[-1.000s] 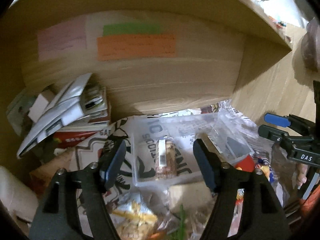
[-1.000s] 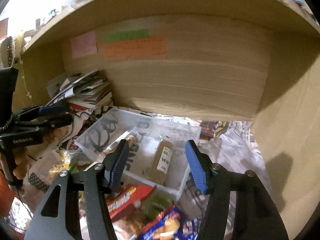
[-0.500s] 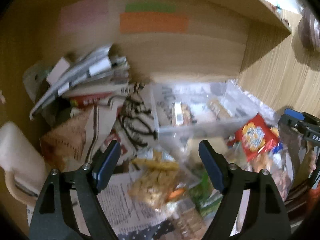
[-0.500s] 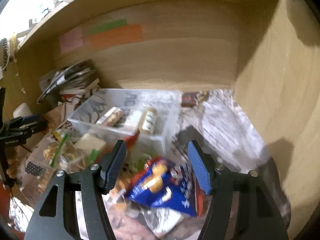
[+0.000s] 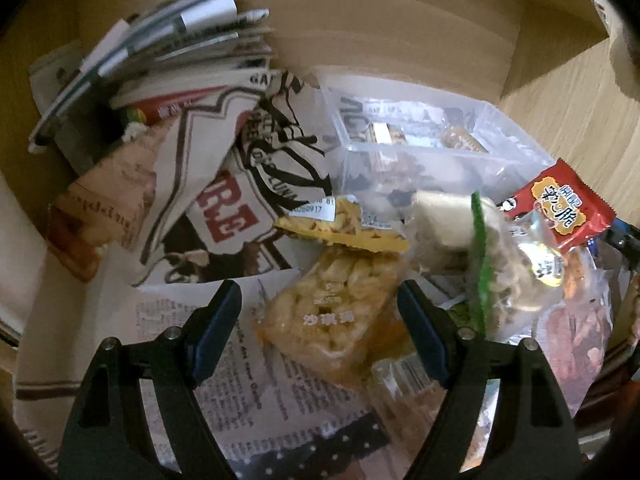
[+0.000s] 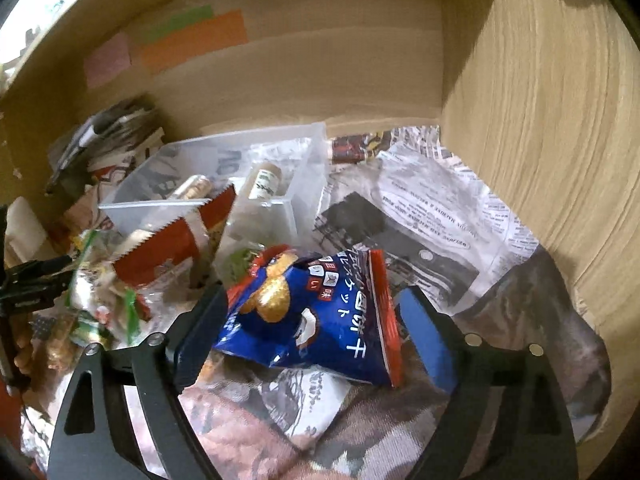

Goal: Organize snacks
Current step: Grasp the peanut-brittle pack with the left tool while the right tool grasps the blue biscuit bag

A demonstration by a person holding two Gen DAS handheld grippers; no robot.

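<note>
Blurrily, both tools gape: left (image 5: 320, 320) over crisps, right (image 6: 312, 328) framing blue packet (image 6: 316, 320).

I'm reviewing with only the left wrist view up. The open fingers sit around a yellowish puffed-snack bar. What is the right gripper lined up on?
Observer: The right gripper is open, its fingers either side of a blue snack bag.
Operator: Is that bag in the clear bin?
Observer: No. It lies in front of the clear plastic bin, on the pile of packets.
Operator: What is beyond the bin's right side? My view cuts off there.
Observer: Newspaper lines the shelf floor there, reaching the wooden side wall.
Operator: Anything on the back wall?
Observer: A pink note sits left of the green note and orange note.
</note>
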